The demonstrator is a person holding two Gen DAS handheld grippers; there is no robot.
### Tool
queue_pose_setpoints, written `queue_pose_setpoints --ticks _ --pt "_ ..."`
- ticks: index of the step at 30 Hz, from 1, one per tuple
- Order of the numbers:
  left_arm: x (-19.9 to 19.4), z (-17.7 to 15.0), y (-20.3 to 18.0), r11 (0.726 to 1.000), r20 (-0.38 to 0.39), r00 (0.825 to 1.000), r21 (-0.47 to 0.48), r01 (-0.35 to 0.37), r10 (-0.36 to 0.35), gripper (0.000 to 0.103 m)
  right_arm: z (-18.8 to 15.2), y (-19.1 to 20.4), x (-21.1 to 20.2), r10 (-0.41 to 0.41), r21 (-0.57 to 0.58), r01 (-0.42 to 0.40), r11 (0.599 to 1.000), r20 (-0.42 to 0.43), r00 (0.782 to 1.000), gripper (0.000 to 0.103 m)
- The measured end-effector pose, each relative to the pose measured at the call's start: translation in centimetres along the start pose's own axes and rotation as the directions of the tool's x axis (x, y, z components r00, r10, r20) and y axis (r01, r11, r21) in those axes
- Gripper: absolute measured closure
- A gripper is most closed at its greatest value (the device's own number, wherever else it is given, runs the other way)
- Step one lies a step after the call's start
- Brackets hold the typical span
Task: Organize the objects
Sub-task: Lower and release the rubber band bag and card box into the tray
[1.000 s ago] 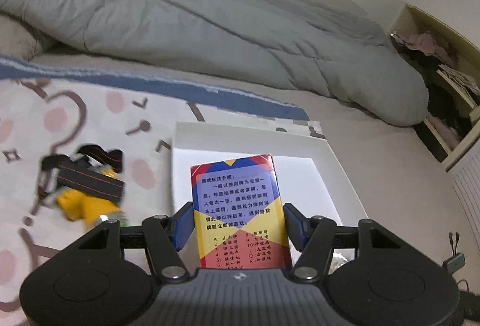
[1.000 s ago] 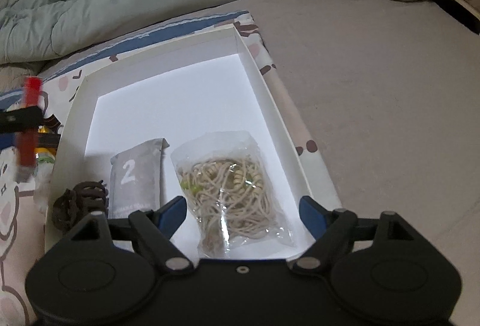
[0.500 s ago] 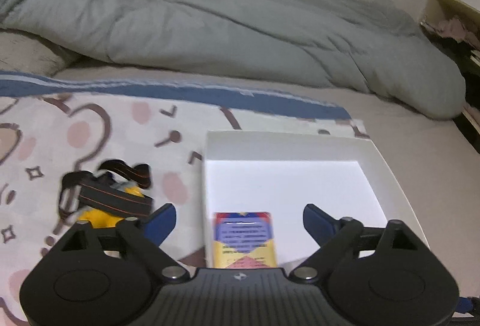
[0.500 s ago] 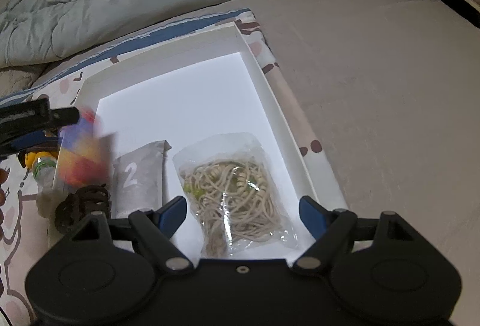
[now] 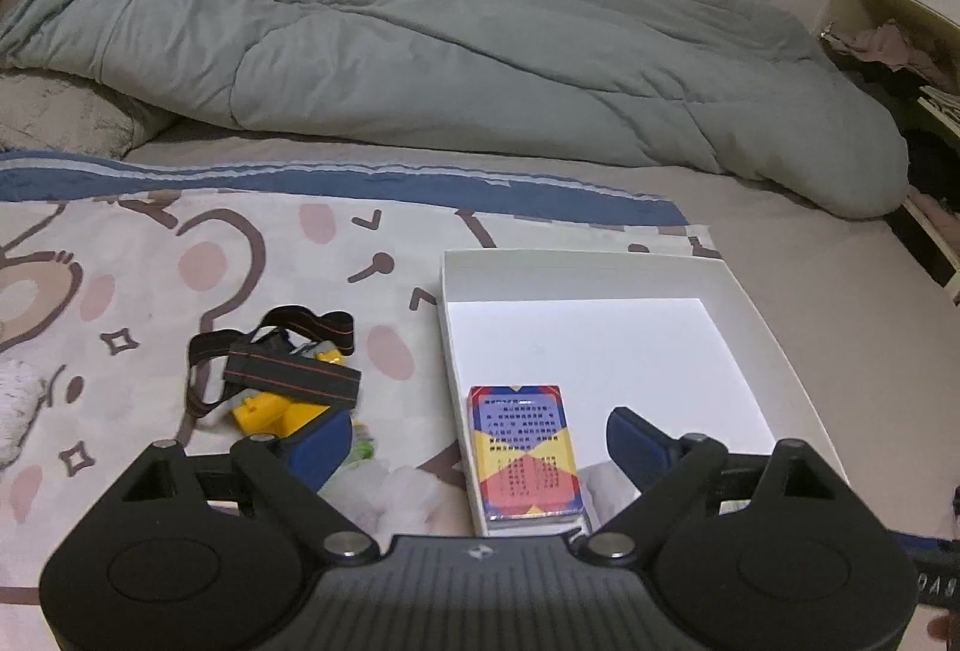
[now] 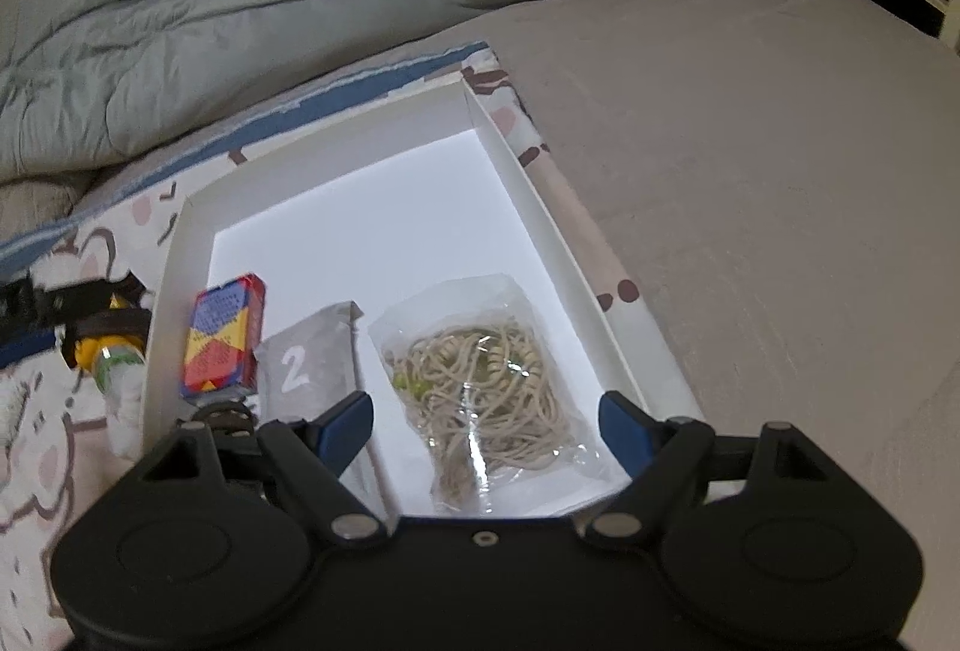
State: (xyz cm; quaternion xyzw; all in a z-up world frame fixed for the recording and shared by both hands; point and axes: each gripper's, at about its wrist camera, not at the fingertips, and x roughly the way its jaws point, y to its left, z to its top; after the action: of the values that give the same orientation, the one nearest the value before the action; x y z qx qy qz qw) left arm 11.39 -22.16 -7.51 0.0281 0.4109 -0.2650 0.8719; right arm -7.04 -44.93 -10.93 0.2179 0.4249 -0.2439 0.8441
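Observation:
A red, blue and yellow card box (image 5: 523, 452) (image 6: 223, 334) lies flat in the white tray (image 5: 750, 315) (image 6: 540, 213), against its left wall. My left gripper (image 5: 477, 447) hangs open above the box, touching nothing. Beside the box in the tray lie a grey pouch marked 2 (image 6: 303, 360) and a clear bag of beige string (image 6: 486, 387). My right gripper (image 6: 483, 426) is open over that bag, holding nothing. A dark coiled thing (image 6: 225, 417) shows just below the box, half hidden by the gripper.
Left of the tray, on the patterned sheet (image 5: 120, 291), lie a yellow toy wrapped in a black strap (image 5: 282, 381) and a small bottle (image 6: 114, 360). A grey duvet (image 5: 450, 69) fills the back. Shelves (image 5: 900, 63) stand at the far right.
My left gripper opened and let go of the card box, which now lies flat in the tray. The left gripper then drew back and up. The right gripper stayed put.

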Motion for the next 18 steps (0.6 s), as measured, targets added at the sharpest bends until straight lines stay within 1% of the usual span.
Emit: queue_pose_setpoints --ticks 4,7,10,13,18 --pt "-2.1 -0.1 0.1 1.000 0.016 1.000 0.030 0.006 -0.006 0.011 -0.1 0.6 -1.5 0.010 0.016 -0.010 1.000 0.034 0.999 0.020" --pt "-3.8 -0.4 0.2 0.999 0.026 1.000 0.050 0.014 -0.015 0.011 -0.2 1.2 -2.8 0.032 0.028 -0.033 0.999 0.057 0.998 0.020" --pt "-5.4 -0.8 0.5 0.998 0.027 0.999 0.064 0.018 -0.020 0.011 -0.3 2.1 -4.2 0.037 0.023 -0.039 0.999 0.079 0.996 0.019" --pt "-6.8 -1.2 0.9 0.997 0.030 0.999 0.073 0.026 -0.028 0.011 -0.5 3.1 -5.6 0.020 -0.003 -0.020 1.000 0.103 0.995 0.019" --pt "-8.9 -1.8 1.8 0.996 0.039 0.999 0.092 0.021 -0.025 0.011 -1.4 3.9 -7.7 -0.056 -0.026 0.061 0.998 0.143 0.988 0.019"
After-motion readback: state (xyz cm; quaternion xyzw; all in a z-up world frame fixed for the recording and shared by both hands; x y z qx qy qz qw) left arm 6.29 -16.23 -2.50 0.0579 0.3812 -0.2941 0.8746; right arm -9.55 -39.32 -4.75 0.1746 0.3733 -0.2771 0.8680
